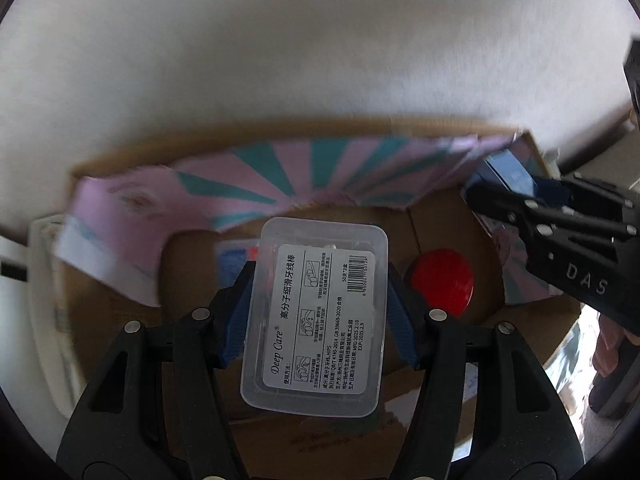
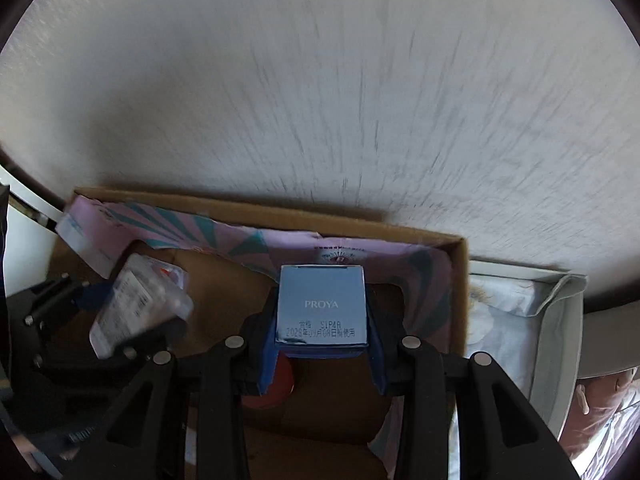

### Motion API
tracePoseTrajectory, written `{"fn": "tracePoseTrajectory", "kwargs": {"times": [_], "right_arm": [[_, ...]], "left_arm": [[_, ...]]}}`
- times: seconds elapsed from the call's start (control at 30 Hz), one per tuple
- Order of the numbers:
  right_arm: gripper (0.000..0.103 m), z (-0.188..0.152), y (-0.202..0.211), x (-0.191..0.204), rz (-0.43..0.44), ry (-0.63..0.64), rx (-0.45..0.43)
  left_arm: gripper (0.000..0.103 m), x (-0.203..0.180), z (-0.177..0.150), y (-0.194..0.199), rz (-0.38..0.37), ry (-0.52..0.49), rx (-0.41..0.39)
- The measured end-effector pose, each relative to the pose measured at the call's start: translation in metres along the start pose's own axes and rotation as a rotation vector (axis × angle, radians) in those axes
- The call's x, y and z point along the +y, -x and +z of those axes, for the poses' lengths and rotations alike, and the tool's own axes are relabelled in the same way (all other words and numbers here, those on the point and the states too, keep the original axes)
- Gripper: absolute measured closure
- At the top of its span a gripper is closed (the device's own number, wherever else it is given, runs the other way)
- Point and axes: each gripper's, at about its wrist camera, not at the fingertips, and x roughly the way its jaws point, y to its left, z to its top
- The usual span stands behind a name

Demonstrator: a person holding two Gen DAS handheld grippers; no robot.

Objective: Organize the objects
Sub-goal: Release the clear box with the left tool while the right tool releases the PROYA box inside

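My left gripper (image 1: 320, 300) is shut on a clear plastic floss-pick box (image 1: 316, 316) with a white printed label, held over an open cardboard box (image 1: 440, 216). My right gripper (image 2: 322, 332) is shut on a small blue carton marked PROYA (image 2: 322, 306), also above the cardboard box (image 2: 460, 300). In the left wrist view the right gripper (image 1: 516, 196) comes in from the right with the blue carton (image 1: 508, 172). In the right wrist view the left gripper (image 2: 96, 300) shows at the left with the floss-pick box (image 2: 136, 312). A red round lid (image 1: 440, 282) lies on the box floor.
Pink paper with teal rays (image 1: 280, 180) lines the far wall and sides of the cardboard box. A white wall (image 2: 320, 100) rises behind it. To the right stands a grey bin lined with a pale bag (image 2: 520, 320). A white object (image 1: 44, 300) borders the box on the left.
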Motion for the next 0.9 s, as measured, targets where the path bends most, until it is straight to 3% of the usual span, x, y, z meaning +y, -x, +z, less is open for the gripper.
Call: {"fn": "tracePoseTrajectory", "kwargs": {"times": [0.17, 0.47, 0.5, 0.53, 0.57, 0.6, 0.63, 0.9], "right_arm": [[0.069, -0.002, -0.007, 0.003, -0.004, 0.027, 0.009], [0.068, 0.002, 0.000, -0.003, 0.038, -0.007, 0.024], [0.057, 0.003, 0.001, -0.004, 0.051, -0.016, 0.033], [0.037, 0.004, 0.001, -0.005, 0.070, -0.032, 0.044], [0.025, 0.005, 0.002, -0.007, 0.088, -0.045, 0.048], [0.010, 0.006, 0.004, -0.008, 0.108, -0.057, 0.041], [0.002, 0.006, 0.007, -0.010, 0.127, -0.070, 0.026], [0.001, 0.008, 0.020, -0.015, 0.112, -0.072, -0.020]], "left_arm": [[0.047, -0.009, -0.007, -0.019, -0.003, -0.029, 0.044], [0.046, -0.015, -0.007, -0.007, 0.004, -0.087, 0.033], [0.042, -0.017, -0.007, -0.005, 0.002, -0.099, 0.032], [0.034, -0.020, -0.008, 0.000, 0.007, -0.114, 0.032], [0.006, -0.021, -0.008, 0.002, 0.011, -0.123, 0.032], [0.000, -0.022, -0.009, 0.006, 0.011, -0.134, 0.027], [0.000, -0.023, -0.010, 0.011, 0.006, -0.144, 0.007], [0.000, -0.020, -0.017, 0.017, 0.006, -0.133, -0.016]]}}
